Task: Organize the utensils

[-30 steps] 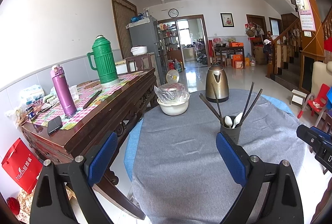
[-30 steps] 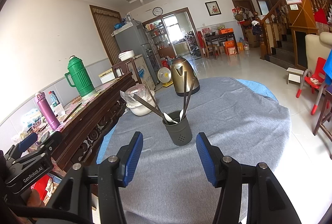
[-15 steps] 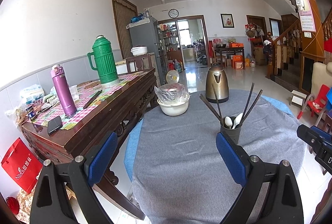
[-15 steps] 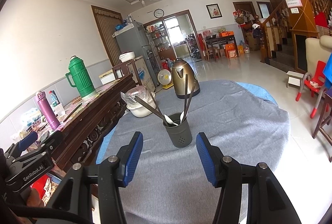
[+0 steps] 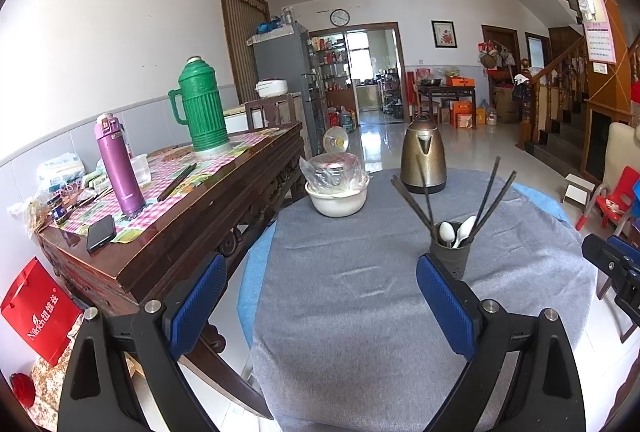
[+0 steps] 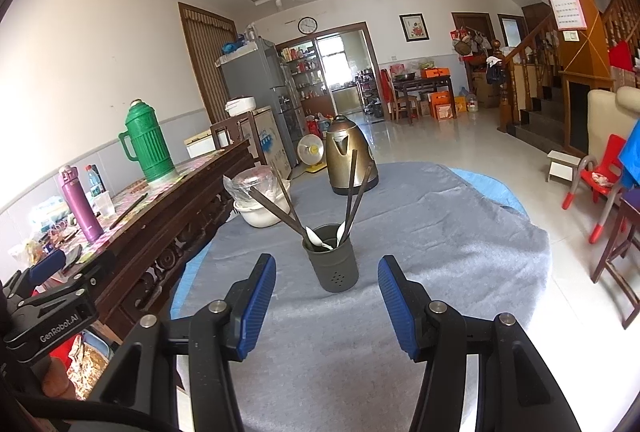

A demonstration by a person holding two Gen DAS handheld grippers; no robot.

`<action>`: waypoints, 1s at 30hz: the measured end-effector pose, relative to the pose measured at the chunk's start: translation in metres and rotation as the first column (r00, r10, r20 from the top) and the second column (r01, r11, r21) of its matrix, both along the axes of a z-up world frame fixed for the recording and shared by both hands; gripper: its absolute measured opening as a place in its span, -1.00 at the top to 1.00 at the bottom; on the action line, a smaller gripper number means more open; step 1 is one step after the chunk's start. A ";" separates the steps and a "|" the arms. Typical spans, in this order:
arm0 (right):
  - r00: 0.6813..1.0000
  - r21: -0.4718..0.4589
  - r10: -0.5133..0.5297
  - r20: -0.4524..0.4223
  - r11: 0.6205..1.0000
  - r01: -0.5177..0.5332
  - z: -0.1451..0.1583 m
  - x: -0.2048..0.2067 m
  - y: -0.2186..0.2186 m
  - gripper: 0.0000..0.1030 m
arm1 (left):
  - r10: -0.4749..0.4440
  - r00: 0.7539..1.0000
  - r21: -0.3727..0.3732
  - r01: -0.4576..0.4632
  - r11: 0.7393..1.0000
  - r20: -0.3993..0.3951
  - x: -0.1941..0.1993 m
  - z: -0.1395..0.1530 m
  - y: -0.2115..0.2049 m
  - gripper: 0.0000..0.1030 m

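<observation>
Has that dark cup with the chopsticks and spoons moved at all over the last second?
No. The cup stands in the same spot on the grey cloth, in front of the brass kettle, as a second ago.

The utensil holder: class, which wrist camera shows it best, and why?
The right wrist view: the utensil holder stands whole and centred ahead of the open right gripper. In the left wrist view its base hides behind a fingertip of the open left gripper.
</observation>
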State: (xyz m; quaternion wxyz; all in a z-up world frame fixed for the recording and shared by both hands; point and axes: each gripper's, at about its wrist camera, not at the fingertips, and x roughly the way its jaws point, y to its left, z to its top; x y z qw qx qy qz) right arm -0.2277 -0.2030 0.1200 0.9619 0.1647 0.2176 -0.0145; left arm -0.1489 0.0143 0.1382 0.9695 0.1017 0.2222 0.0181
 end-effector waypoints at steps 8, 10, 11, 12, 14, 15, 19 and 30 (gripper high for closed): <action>1.000 -0.041 0.018 -0.001 0.999 -0.018 0.004 0.021 0.003 -0.12 | 0.033 0.999 -0.016 -0.034 0.999 -0.025 0.019 0.000 0.005 -0.86; 1.000 -0.053 0.024 0.000 0.998 -0.024 0.006 0.027 0.004 -0.12 | 0.037 0.999 -0.022 -0.038 0.999 -0.033 0.024 -0.001 0.006 -0.86; 1.000 -0.060 0.029 -0.001 0.998 -0.029 0.007 0.032 0.004 -0.12 | 0.041 0.998 -0.023 -0.042 0.999 -0.037 0.028 -0.001 0.006 -0.86; 0.999 -0.067 0.033 -0.002 0.997 -0.033 0.008 0.035 0.004 -0.12 | 0.041 0.998 -0.024 -0.042 0.999 -0.040 0.030 -0.001 0.006 -0.86; 0.999 -0.077 0.039 -0.004 0.996 -0.039 0.008 0.041 0.005 -0.12 | 0.045 0.998 -0.024 -0.046 0.999 -0.044 0.036 -0.002 0.007 -0.86; 0.999 -0.086 0.042 -0.004 0.995 -0.042 0.008 0.045 0.006 -0.12 | 0.047 0.998 -0.025 -0.048 0.999 -0.045 0.039 -0.002 0.007 -0.86; 0.999 -0.102 0.049 -0.008 0.993 -0.050 0.008 0.056 0.009 -0.12 | 0.050 0.997 -0.029 -0.052 0.998 -0.055 0.048 -0.002 0.007 -0.86; 0.998 -0.133 0.048 -0.031 0.990 -0.052 0.004 0.074 0.012 -0.12 | 0.032 0.997 -0.063 -0.036 0.997 -0.067 0.063 -0.006 0.011 -0.86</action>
